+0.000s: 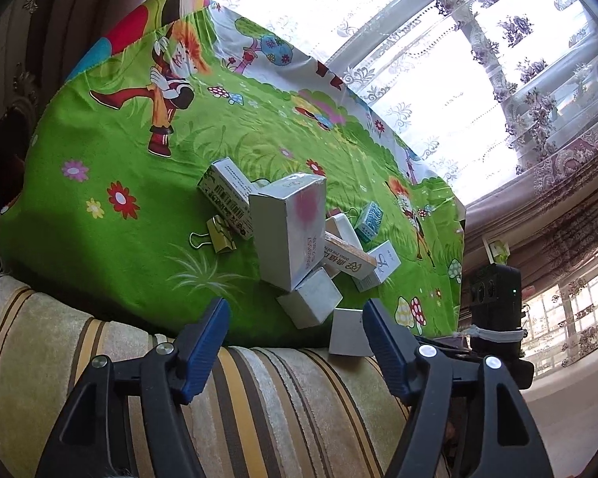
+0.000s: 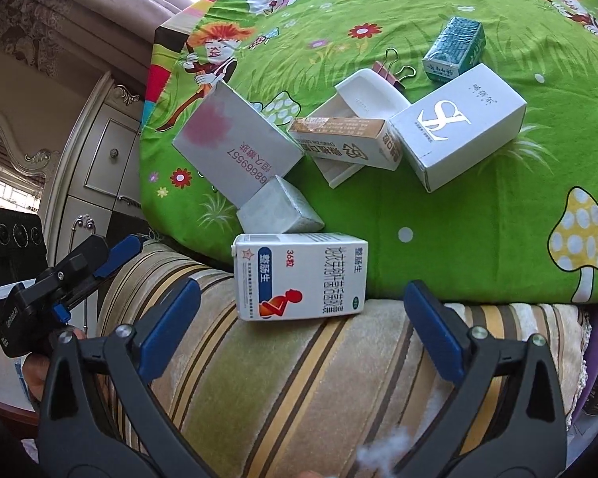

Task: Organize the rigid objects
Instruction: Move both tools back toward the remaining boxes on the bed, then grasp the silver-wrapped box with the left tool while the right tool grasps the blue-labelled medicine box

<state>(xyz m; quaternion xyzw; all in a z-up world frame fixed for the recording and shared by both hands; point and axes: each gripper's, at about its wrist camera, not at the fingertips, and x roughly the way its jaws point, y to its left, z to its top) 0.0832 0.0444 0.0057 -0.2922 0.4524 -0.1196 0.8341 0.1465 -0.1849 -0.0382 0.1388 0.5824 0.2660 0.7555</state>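
My left gripper (image 1: 297,332) and right gripper (image 2: 303,302) hover, jaws apart, before the medicine box (image 2: 299,277).

Eight boxes (image 2: 297,275) lay clustered on the green cloth's (image 2: 478,231) near side, with two binder clips (image 1: 215,233).

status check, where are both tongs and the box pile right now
Left tongs open, empty. Right tongs open, empty, lined up on medicine box. Box pile jumbled on green cloth. Nothing blocking the medicine box.
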